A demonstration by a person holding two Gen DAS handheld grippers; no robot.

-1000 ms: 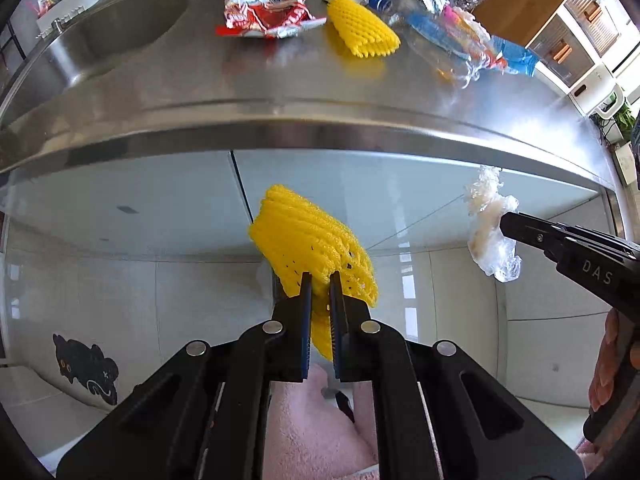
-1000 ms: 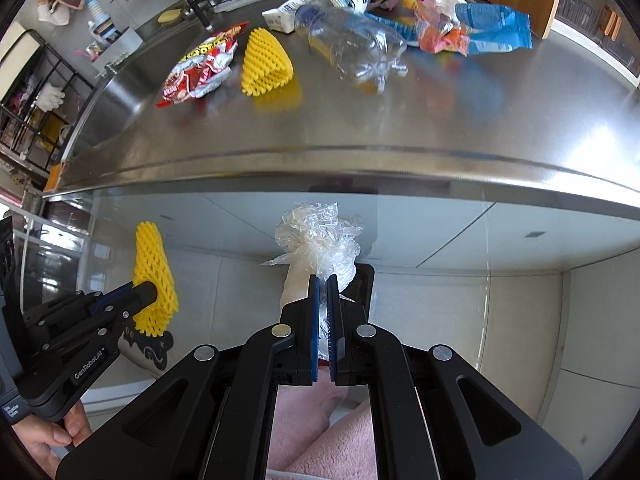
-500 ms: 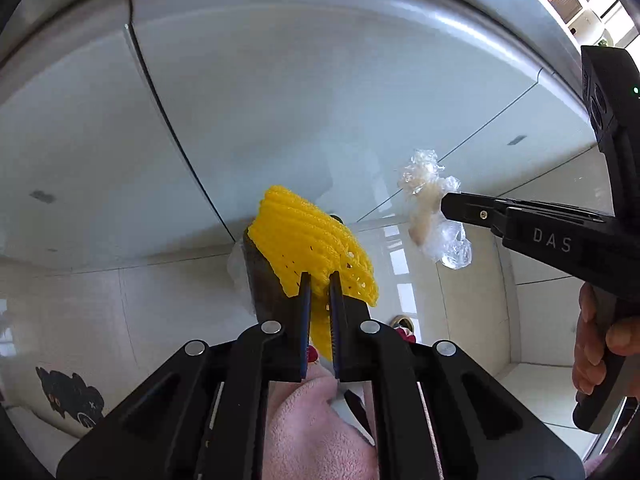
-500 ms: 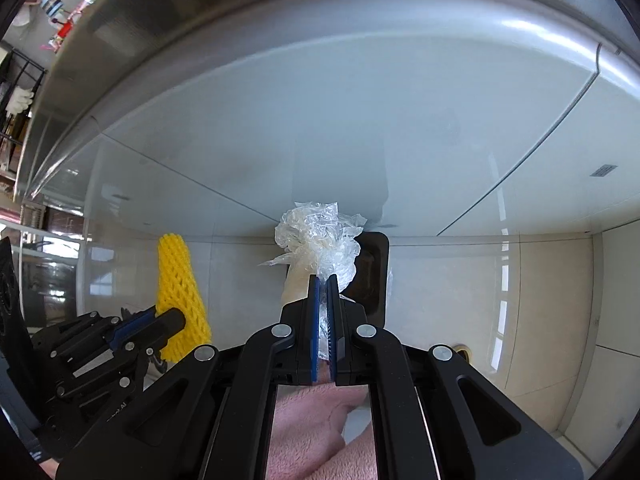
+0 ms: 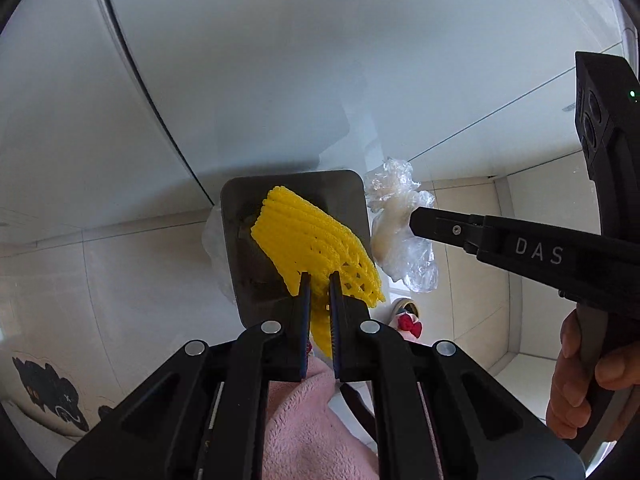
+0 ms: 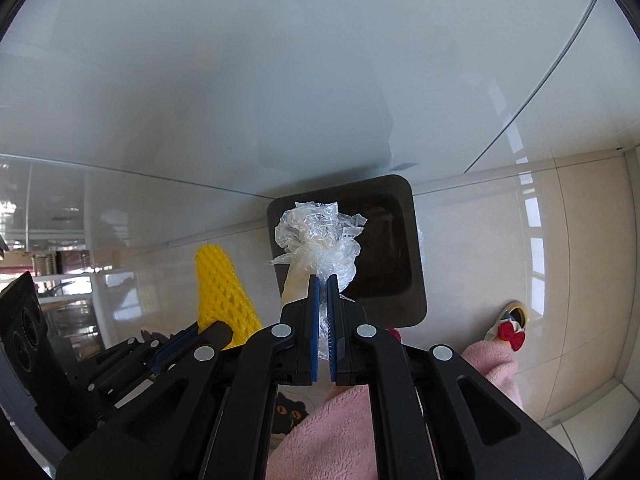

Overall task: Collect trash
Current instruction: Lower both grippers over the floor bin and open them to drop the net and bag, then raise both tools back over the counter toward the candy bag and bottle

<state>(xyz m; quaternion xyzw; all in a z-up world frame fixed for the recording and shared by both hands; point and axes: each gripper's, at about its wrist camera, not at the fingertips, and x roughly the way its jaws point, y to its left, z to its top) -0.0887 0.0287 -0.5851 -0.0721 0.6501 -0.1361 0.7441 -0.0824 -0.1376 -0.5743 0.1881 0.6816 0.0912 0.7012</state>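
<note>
My left gripper point(image 5: 319, 276) is shut on a yellow foam fruit net point(image 5: 316, 240) and holds it above the open top of a dark square trash bin point(image 5: 240, 256) on the floor. My right gripper point(image 6: 323, 280) is shut on a crumpled clear plastic wrap point(image 6: 320, 236) and holds it over the same bin point(image 6: 400, 248). The wrap point(image 5: 400, 232) and the right gripper point(image 5: 416, 220) show just right of the bin in the left wrist view. The net point(image 6: 220, 284) and the left gripper point(image 6: 208, 336) show at the lower left in the right wrist view.
White cabinet fronts point(image 5: 280, 60) rise right behind the bin. The floor is pale glossy tile point(image 6: 560, 280). Pink fleece legs point(image 5: 308, 420) and a slipper with a red bow point(image 6: 508, 328) are below. A black cat sticker point(image 5: 44, 392) is at the lower left.
Both grippers have dropped from counter height down toward the floor. The counter and its trash have left view and the bin has come into view under the net and the wrap.
</note>
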